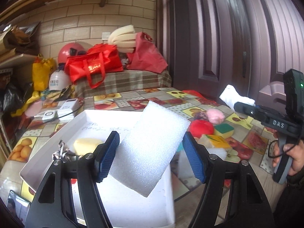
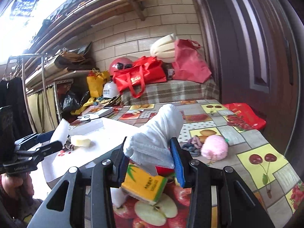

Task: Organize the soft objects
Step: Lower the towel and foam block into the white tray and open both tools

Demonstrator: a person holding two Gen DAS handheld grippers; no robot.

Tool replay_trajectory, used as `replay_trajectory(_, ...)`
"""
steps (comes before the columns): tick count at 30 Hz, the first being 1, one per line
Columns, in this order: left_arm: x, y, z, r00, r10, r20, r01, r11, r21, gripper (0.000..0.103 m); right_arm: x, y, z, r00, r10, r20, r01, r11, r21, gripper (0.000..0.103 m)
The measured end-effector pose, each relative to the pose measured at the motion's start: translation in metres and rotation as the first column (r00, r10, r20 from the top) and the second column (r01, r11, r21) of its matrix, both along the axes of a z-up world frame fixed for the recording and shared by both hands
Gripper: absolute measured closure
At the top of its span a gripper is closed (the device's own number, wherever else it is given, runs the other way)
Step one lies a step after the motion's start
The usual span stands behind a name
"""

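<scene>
My left gripper (image 1: 151, 154) is open over the white tray (image 1: 57, 133). A white foam block (image 1: 152, 148) hangs tilted between its blue pads, touching the left pad and clear of the right one. A yellow sponge (image 1: 86, 145) and a hair tie (image 1: 60, 153) lie in the tray. My right gripper (image 2: 150, 161) is shut on a white cloth (image 2: 157, 134), held above the fruit-print table; it also shows in the left wrist view (image 1: 235, 96). On the table lie a pink pompom (image 2: 214, 148), a red soft toy (image 1: 201, 128), a green-yellow sponge (image 1: 224, 130) and a tissue pack (image 2: 144, 186).
Red bags (image 1: 95, 64), a foam roll (image 1: 123, 36) and a pink ball (image 1: 66, 51) sit on a plaid-covered bench at the back. Chargers and cables (image 1: 62, 110) lie beyond the tray. A dark door (image 1: 228, 38) stands to the right. A phone (image 1: 17, 205) lies at the front left.
</scene>
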State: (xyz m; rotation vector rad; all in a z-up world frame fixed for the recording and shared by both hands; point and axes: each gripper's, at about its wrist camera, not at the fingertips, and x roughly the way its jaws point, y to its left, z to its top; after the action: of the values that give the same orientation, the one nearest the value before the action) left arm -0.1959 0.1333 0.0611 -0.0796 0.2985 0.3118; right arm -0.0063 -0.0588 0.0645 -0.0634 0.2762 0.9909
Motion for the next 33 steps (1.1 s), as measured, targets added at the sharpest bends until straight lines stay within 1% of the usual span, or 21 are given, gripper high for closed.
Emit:
replay_trajectory(4, -0.001, 0.008, 0.000, 0.999, 0.036, 0.001, -0.036, 0.999, -0.002, 0.034, -0.010, 0.017, -0.001, 0.998, 0.056, 0.010, -0.056, 0.998, -0.026, 0.062)
replay_trajectory(8, -0.004, 0.018, -0.001, 0.995, 0.095, 0.007, -0.095, 0.996, -0.004, 0.034, -0.020, 0.037, -0.004, 0.993, 0.116, 0.014, -0.115, 0.992, -0.058, 0.062)
replay_trajectory(11, -0.007, 0.029, -0.002, 0.990, 0.141, 0.014, -0.141, 0.990, -0.013, 0.034, -0.026, 0.055, -0.007, 0.986, 0.164, 0.001, -0.164, 0.983, -0.078, 0.062)
replay_trajectory(14, -0.008, 0.041, -0.003, 0.986, 0.166, 0.009, -0.166, 0.986, -0.030, 0.034, -0.033, 0.074, -0.010, 0.978, 0.209, -0.022, -0.210, 0.973, -0.094, 0.062)
replay_trajectory(18, -0.006, 0.058, -0.004, 0.978, 0.208, 0.003, -0.208, 0.978, -0.031, 0.034, -0.043, 0.092, -0.016, 0.969, 0.246, -0.032, -0.248, 0.963, -0.107, 0.062)
replay_trajectory(21, -0.004, 0.068, -0.006, 0.974, 0.225, -0.006, -0.225, 0.973, -0.048, 0.034, -0.048, 0.104, -0.020, 0.963, 0.265, -0.036, -0.268, 0.955, -0.124, 0.062)
replay_trajectory(23, -0.002, 0.070, -0.006, 0.973, 0.230, -0.012, -0.230, 0.972, -0.052, 0.034, -0.048, 0.110, -0.020, 0.961, 0.273, -0.040, -0.276, 0.954, -0.120, 0.062)
replay_trajectory(29, 0.010, 0.065, -0.006, 0.978, 0.206, -0.028, -0.206, 0.978, -0.005, 0.034, -0.051, 0.135, -0.022, 0.958, 0.284, -0.041, -0.287, 0.947, -0.145, 0.062)
replay_trajectory(32, 0.013, 0.066, -0.007, 0.979, 0.201, -0.041, -0.201, 0.979, -0.010, 0.034, -0.047, 0.145, -0.024, 0.959, 0.276, -0.067, -0.284, 0.947, -0.152, 0.062)
replay_trajectory(33, 0.013, 0.070, -0.008, 0.978, 0.202, -0.046, -0.203, 0.979, -0.025, 0.034, -0.044, 0.148, -0.024, 0.959, 0.271, -0.081, -0.280, 0.948, -0.151, 0.062)
